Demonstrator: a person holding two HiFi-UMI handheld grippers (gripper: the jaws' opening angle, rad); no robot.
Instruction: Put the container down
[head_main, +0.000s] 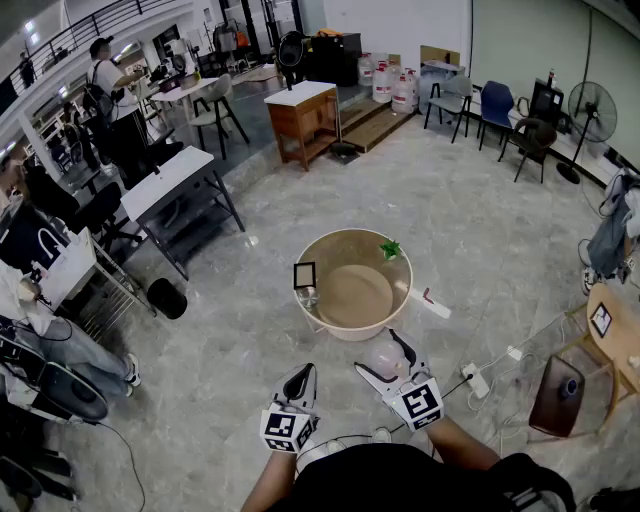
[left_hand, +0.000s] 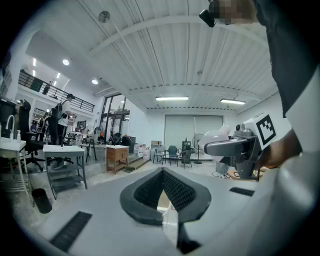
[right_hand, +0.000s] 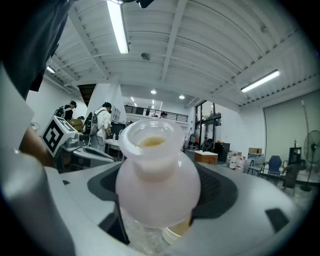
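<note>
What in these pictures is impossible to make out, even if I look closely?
Bottom of the container: right gripper view, hidden behind the pads of the right tongs.
Green thing on the tub rim: head view, too small to name.
Clear item inside the tub: head view, too small.
Person: head view, mostly cut off by the bottom edge.

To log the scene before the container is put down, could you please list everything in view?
container: one, translucent white, open mouth, clamped in the right gripper
tub: one, beige, round, on the floor ahead of both grippers
green item: one, on the tub's far rim; too small to identify
marker card: one, black-bordered, at the tub's left side
power strip: one, white, on the floor to the right
wooden table: one, brown with a white top, far behind the tub
fan: one, black, far right
left gripper: white, jaws together, empty
right gripper: white, jaws closed on the container
</note>
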